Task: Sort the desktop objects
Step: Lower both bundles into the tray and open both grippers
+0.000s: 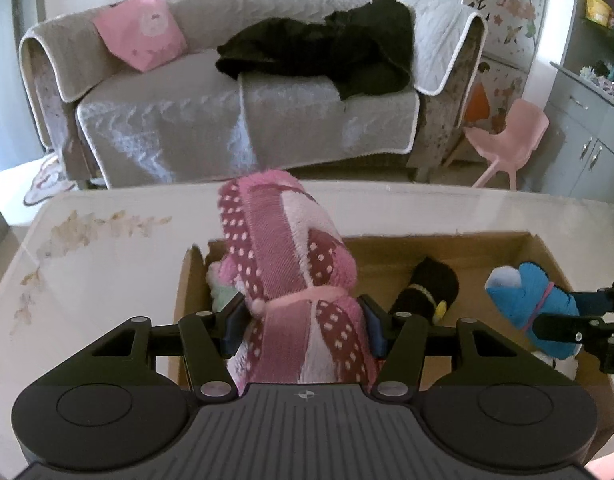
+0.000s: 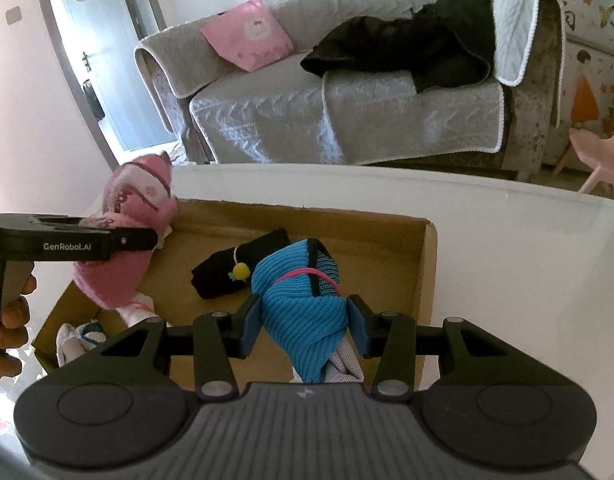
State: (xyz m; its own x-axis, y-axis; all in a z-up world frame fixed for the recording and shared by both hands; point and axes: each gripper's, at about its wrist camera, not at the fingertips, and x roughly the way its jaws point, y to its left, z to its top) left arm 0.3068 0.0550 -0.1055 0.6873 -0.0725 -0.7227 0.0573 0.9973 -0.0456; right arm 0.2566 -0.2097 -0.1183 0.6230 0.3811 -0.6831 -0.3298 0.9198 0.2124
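My left gripper [image 1: 303, 330] is shut on a pink dotted sock bundle [image 1: 291, 256], held over the left end of the open cardboard box [image 1: 447, 248]. My right gripper [image 2: 305, 330] is shut on a blue knitted sock bundle [image 2: 303, 308], held over the box's [image 2: 425, 264] right part. A black sock bundle [image 1: 425, 290] with a yellow tag lies on the box floor, also seen in the right wrist view [image 2: 235, 274]. The pink bundle [image 2: 127, 240] and the left gripper [image 2: 119, 238] show at the left of the right wrist view; the blue bundle [image 1: 523, 300] shows at the right of the left wrist view.
The box stands on a white table [image 1: 107, 272]. Pale sock bundles [image 2: 75, 338] lie in the box's near left corner. A grey sofa [image 1: 227, 112] with a pink cushion and black garment stands behind the table, and a pink chair [image 1: 507, 140] to the right.
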